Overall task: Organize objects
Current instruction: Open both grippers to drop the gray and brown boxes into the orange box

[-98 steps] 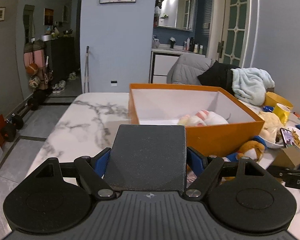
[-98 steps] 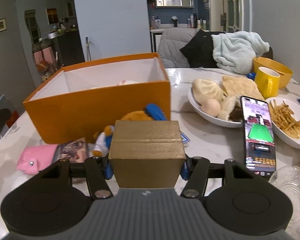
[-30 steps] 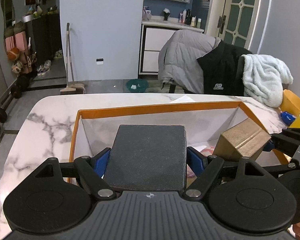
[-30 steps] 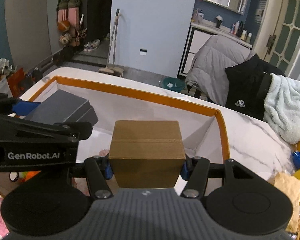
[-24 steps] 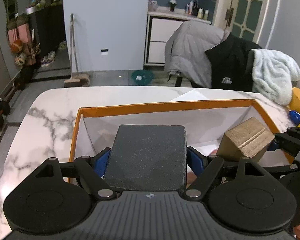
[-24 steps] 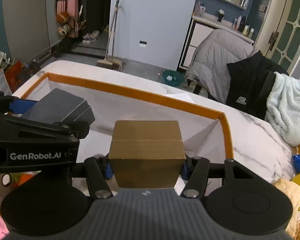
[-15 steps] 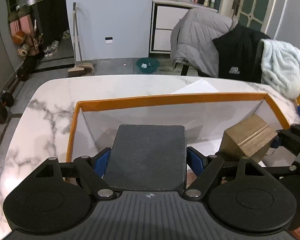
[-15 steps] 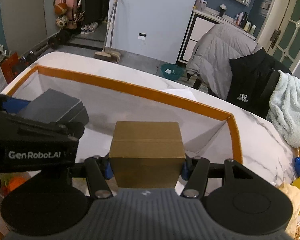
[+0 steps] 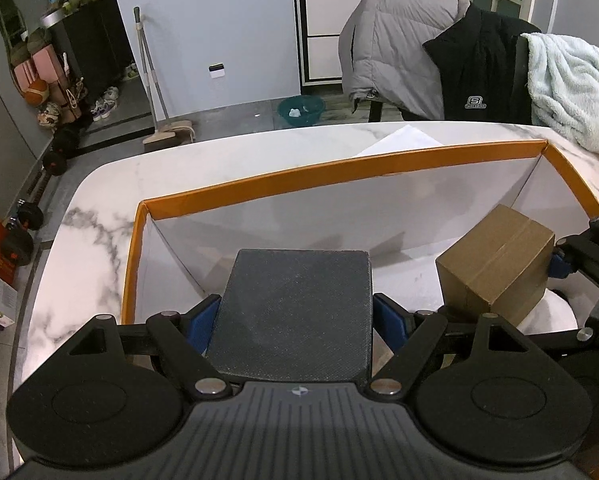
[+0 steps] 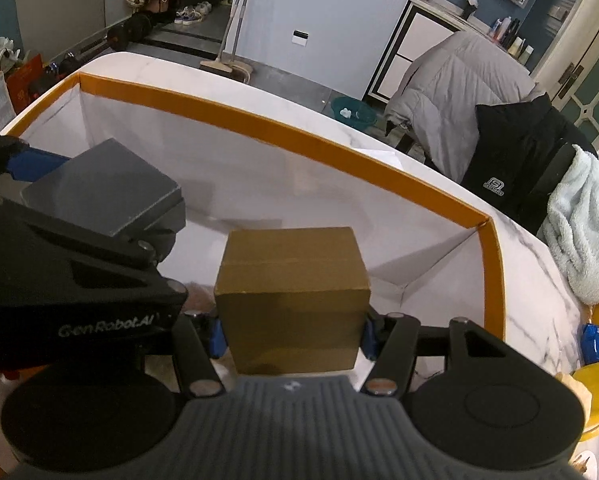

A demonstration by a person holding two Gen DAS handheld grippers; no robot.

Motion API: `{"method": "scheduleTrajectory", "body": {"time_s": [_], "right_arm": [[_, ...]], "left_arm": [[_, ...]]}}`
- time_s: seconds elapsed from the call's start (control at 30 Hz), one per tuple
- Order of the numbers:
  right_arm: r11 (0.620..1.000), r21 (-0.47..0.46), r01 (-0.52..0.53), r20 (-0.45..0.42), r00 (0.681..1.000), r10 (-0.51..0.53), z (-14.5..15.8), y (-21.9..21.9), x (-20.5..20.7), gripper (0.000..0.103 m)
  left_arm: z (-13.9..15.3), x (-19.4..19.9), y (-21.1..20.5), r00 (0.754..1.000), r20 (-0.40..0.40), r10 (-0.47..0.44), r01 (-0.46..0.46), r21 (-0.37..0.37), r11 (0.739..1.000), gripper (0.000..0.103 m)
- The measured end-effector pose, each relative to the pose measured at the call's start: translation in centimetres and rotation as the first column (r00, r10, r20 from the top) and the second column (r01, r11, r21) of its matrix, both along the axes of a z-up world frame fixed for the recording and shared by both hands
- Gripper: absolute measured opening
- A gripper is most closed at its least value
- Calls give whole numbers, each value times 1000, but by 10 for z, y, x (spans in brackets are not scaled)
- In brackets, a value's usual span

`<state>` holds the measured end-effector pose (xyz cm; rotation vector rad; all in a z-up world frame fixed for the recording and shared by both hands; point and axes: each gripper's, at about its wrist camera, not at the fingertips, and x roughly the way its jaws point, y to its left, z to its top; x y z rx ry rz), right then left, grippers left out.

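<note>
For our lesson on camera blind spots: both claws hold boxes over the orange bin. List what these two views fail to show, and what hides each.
- Orange bin floor: mostly hidden in both views by the grey box and the brown box.
- White soft thing: left wrist view; largely hidden by the brown box.
- Blue packet: right wrist view; cut by the frame edge.
- Bottles: right wrist view; too small.

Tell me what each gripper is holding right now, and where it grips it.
Left gripper: dark grey box, by its two sides. Right gripper: brown cardboard box, by its two sides.
</note>
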<state>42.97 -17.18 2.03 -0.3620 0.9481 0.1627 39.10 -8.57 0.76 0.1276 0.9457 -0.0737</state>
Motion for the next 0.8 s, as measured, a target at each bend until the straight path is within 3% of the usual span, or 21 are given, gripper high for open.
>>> {"method": "scheduleTrajectory", "body": {"time_s": [0.3, 0.47, 0.6, 0.8], "right_arm": [[998, 58, 30, -34, 999, -28, 1, -7, 1, 69], [999, 19, 35, 23, 999, -36, 3, -1, -4, 72], [1000, 11, 28, 88, 996, -29, 8, 1, -11, 81], [1000, 2, 13, 117, 993, -14, 10, 2, -16, 82]], "left_arm": [[2, -1, 3, 1000, 12, 8, -7, -17, 1000, 95], [4, -3, 6, 999, 27, 19, -18, -40, 999, 94], [7, -6, 12, 998, 52, 44, -40, -80, 996, 96], [8, -7, 14, 997, 62, 44, -38, -94, 995, 96]]}}
